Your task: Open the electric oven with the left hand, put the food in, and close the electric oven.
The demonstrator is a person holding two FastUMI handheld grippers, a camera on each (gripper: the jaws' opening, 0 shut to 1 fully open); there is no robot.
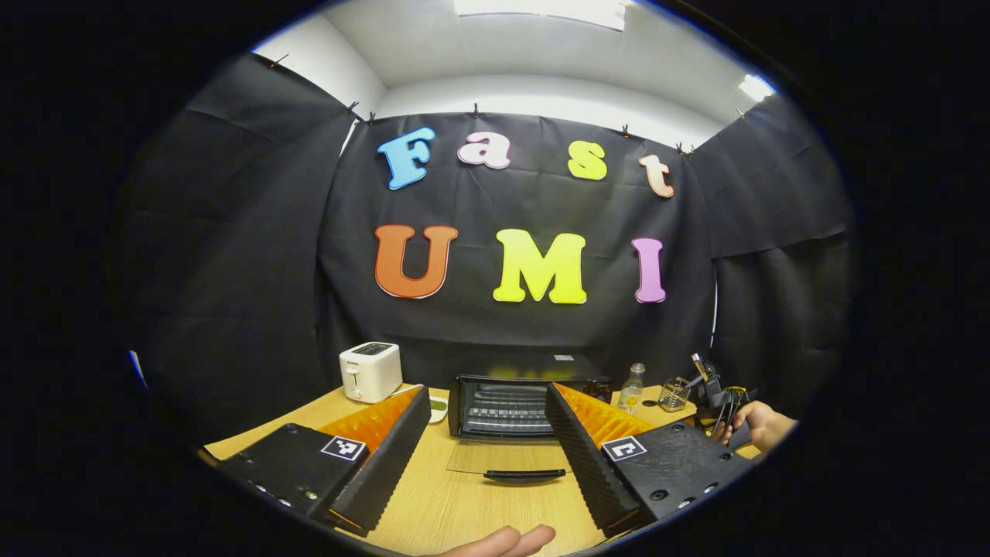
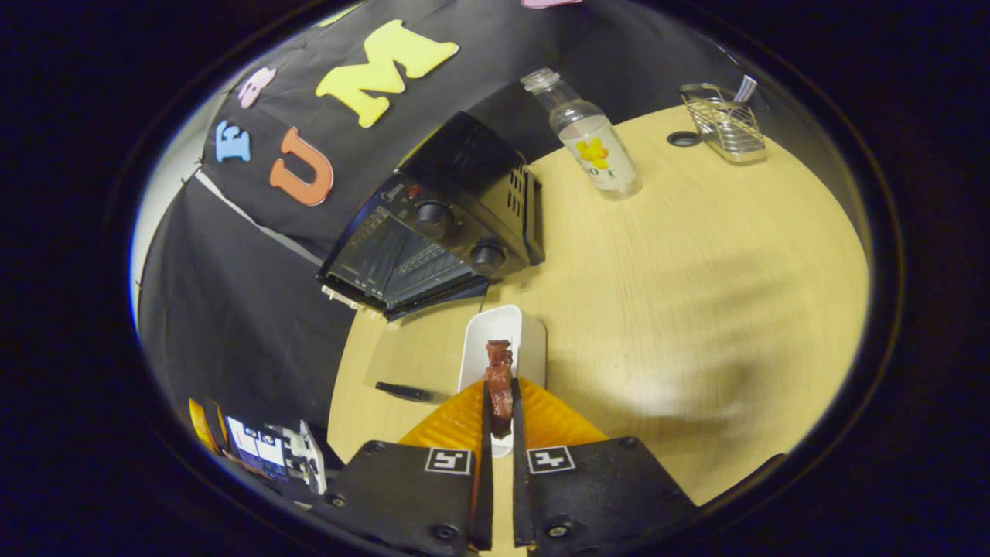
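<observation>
The black electric oven [image 1: 503,406] stands at the back of the wooden table with its glass door [image 1: 510,460] folded flat toward me, handle at the front. My left gripper [image 1: 487,394] is open in front of it, with nothing between its fingers. In the right gripper view the oven [image 2: 433,224] is up and to the left, its door [image 2: 402,371] lying down. My right gripper [image 2: 500,410] is shut on a dark red-brown strip of food [image 2: 500,379], held just above a white oblong dish [image 2: 506,333]. The right gripper [image 1: 719,398] and the hand holding it appear far right.
A white toaster [image 1: 370,371] sits left of the oven. A clear bottle [image 2: 588,139] and a wire basket [image 2: 725,120] stand to the oven's right. Fingers of a hand [image 1: 503,541] show at the table's front edge. The left gripper's body [image 2: 271,452] is at the lower left.
</observation>
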